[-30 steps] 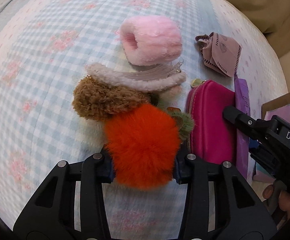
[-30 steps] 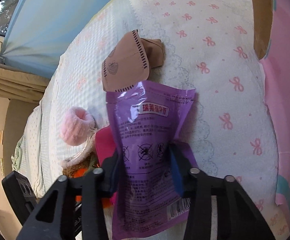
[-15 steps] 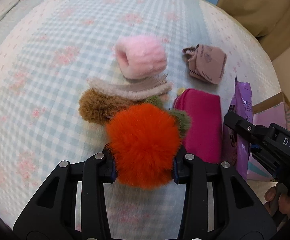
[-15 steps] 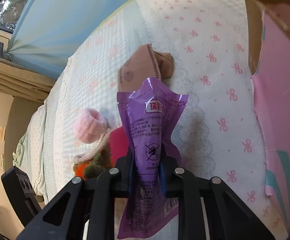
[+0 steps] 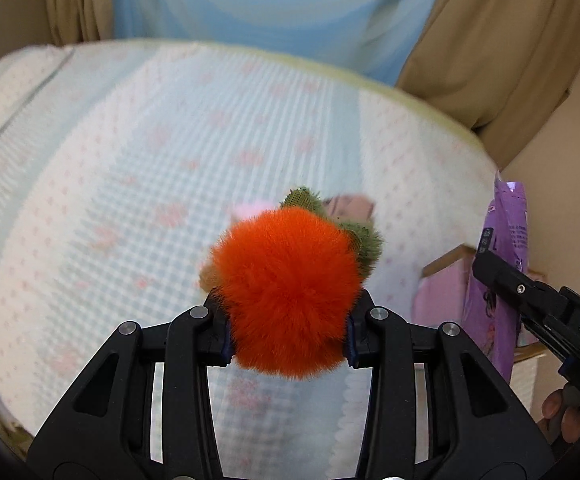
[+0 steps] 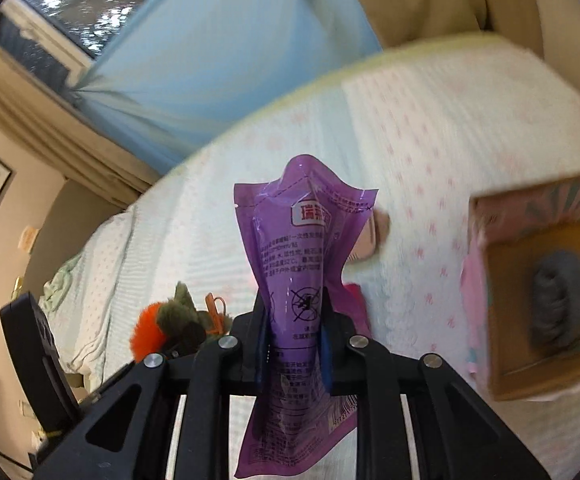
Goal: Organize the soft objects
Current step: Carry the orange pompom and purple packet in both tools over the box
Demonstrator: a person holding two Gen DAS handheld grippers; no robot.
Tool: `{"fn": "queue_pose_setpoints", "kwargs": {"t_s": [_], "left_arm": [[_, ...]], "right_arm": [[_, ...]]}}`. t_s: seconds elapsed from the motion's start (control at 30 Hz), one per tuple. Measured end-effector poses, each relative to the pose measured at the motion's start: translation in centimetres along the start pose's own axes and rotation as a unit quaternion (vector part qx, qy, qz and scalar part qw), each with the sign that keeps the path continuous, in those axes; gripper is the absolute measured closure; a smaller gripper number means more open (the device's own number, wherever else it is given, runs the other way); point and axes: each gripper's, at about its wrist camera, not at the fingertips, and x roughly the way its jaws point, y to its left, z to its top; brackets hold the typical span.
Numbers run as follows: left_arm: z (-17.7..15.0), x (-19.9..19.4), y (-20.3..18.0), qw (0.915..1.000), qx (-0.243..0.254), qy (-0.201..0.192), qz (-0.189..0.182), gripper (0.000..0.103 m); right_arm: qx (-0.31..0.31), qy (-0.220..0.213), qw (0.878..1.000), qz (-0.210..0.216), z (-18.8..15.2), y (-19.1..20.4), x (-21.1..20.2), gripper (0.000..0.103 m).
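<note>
Left tongs are clamped on the orange pompom, squeezing the fluff from both sides and holding it up clear of the bed. A green fuzzy bit sticks out behind the pompom on its right, looks attached to it. Behind that there's a blurry scrap of pink fluff and a brownish mask on the bed, both half hidden by the pompom, so can't say much about them.

Right tongs are pinched nearly closed on the purple pouch, gripping it around the middle so it crumples into a waist there. The pouch stands upright in the grip, top flaring out above and the barcode end hanging below. In the left view you can see that same pouch edge-on at the far right, off the side of the bed.

From the right camera, a cardboard box sits to the right with its open side facing the lens, and there's a grey furry thing inside. A magenta pouch peeks out just behind the purple one, lying on the bed.

Whole scene is pretty motion-blurred.
</note>
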Motion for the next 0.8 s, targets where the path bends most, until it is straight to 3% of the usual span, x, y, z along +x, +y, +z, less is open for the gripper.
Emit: {"fn": "queue_pose_setpoints", "kwargs": {"t_s": [0.33, 0.53, 0.8], "left_arm": [[1.5, -13.7, -5.9, 0.9974, 0.029, -0.065, -0.005, 0.068], [0.0, -17.3, -11.9, 0.9955, 0.049, -0.078, -0.023, 0.068], [-1.1, -18.0, -20.4, 0.9906, 0.096, -0.071, -0.067, 0.068]], "right_arm": [[-0.081, -0.051, 0.995, -0.001, 2.5, 3.6, -13.8, 0.084], [-0.102, -0.072, 0.992, -0.002, 2.3, 2.3, -19.8, 0.084], [-0.081, -0.103, 0.991, -0.043, 3.0, -3.2, -26.3, 0.084]]}}
